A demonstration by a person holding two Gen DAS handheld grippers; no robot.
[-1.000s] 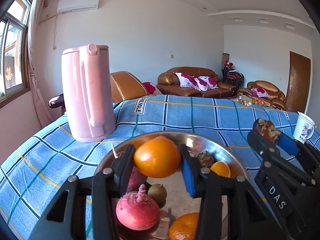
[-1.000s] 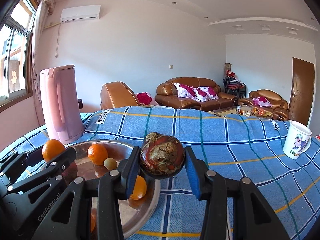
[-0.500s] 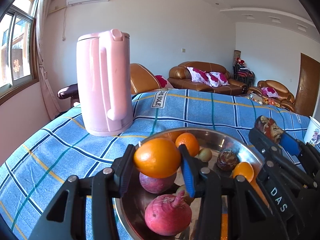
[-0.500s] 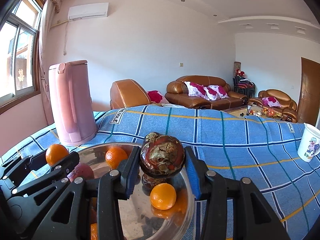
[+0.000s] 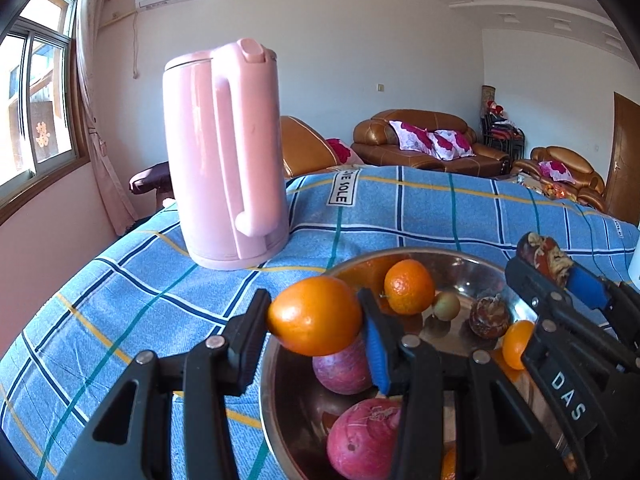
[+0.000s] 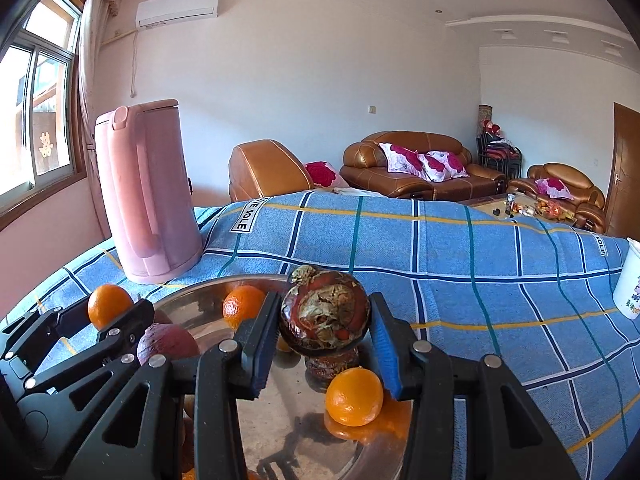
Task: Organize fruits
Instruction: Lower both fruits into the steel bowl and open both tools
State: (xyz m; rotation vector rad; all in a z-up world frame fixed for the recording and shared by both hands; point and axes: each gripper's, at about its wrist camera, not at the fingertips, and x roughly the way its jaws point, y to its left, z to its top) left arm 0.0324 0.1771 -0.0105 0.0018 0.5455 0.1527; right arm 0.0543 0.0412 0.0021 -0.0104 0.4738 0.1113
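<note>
Above shiny metal bowl (image 5: 472, 258): smooth round orange (image 5: 315, 315), wrinkled mottled fruit (image 6: 324, 312).

The white mug (image 6: 629, 285) is cut off by the right wrist view's right edge. The steel bowl's (image 5: 416, 254) near rim runs off the left wrist view's bottom, behind the gripper frames. A small greenish fruit (image 5: 447, 305) there is perhaps a kiwi. Clutter on the far coffee table (image 6: 532, 209) is too small to tell.
</note>
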